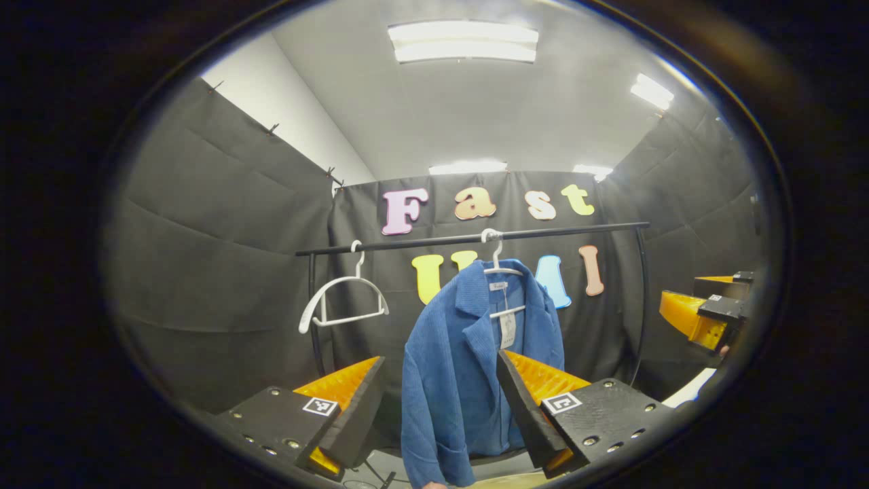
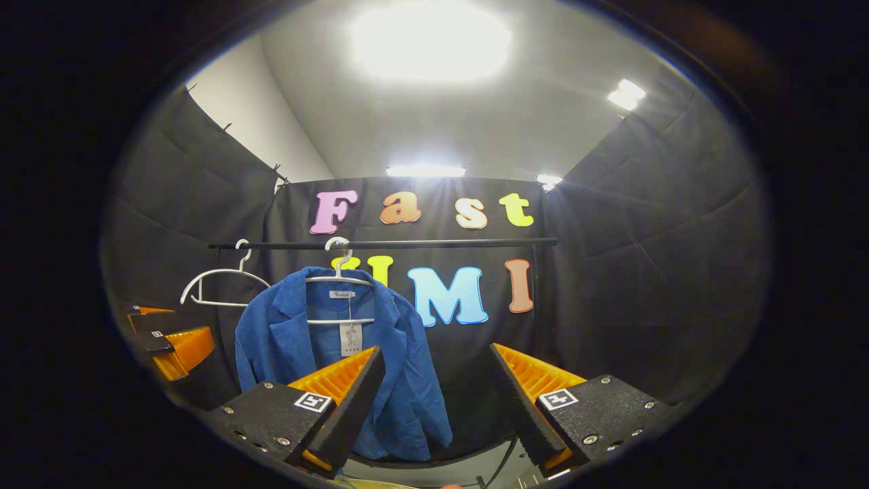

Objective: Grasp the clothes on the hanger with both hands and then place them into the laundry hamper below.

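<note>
Both grippers stand with their orange fingers spread, nothing between them: the left gripper [image 1: 440, 401] faces the blue jacket [image 1: 468, 367], the right gripper [image 2: 438, 394] sits off to its side. That jacket hangs on a white hanger [image 1: 499, 272] from the black rail [image 1: 475, 238]; its neck label and paper tag [image 1: 507, 331] are too small to read. An empty white hanger [image 1: 343, 299] hangs beside it

Jacket [image 1: 461, 380] hem cut off at bottom edge in left gripper view; right side hidden behind finger [image 1: 526, 401]. In right gripper view, lower left of jacket [image 2: 400, 387] hidden behind finger [image 2: 339, 397]. Tag [image 2: 350, 338] print too small to tell. Hamper hidden.
</note>
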`<state>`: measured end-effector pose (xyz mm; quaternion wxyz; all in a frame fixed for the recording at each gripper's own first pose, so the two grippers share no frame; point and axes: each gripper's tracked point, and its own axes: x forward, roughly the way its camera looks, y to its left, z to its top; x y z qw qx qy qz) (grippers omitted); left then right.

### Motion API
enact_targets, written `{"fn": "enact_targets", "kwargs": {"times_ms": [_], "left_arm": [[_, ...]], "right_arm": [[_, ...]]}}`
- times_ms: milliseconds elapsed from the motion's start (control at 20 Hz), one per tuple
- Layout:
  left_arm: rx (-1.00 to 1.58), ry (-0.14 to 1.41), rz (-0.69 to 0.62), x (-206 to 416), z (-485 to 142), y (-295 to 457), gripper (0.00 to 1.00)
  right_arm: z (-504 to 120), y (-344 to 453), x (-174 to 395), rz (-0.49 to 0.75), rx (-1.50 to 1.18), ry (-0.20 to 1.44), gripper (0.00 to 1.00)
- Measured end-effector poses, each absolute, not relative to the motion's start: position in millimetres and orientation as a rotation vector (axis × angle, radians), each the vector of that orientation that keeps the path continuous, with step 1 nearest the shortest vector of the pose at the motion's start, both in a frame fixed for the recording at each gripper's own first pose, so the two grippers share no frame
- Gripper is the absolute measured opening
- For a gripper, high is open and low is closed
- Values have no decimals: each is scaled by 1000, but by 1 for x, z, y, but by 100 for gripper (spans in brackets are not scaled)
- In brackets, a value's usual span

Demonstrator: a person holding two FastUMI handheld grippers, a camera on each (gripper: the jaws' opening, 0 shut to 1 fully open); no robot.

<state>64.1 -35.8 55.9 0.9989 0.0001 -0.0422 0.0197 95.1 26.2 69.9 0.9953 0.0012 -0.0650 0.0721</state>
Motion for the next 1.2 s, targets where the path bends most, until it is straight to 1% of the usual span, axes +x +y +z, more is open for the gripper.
{"fn": "enact_targets", "kwargs": {"times_ms": [350, 450, 750, 950, 1150, 1200], "left_arm": [[2, -108, 80, 107, 74, -61, 93], [9, -101, 89, 117, 73, -67, 87], [-12, -76, 108, 149, 68, -87, 87], [-22, -75, 123, 171, 64, -100, 99], [-24, -63, 164, 194, 51, -103, 99], [-26, -57, 173, 197, 46, -104, 93]], "right_arm": [[84, 41, 153, 244, 27, -145, 94], [83, 47, 169, 271, 30, -145, 95], [84, 61, 208, 332, 67, -154, 94], [79, 69, 231, 371, 86, -138, 95], [70, 78, 253, 409, 105, -116, 95], [66, 81, 257, 421, 106, -108, 94]]}}
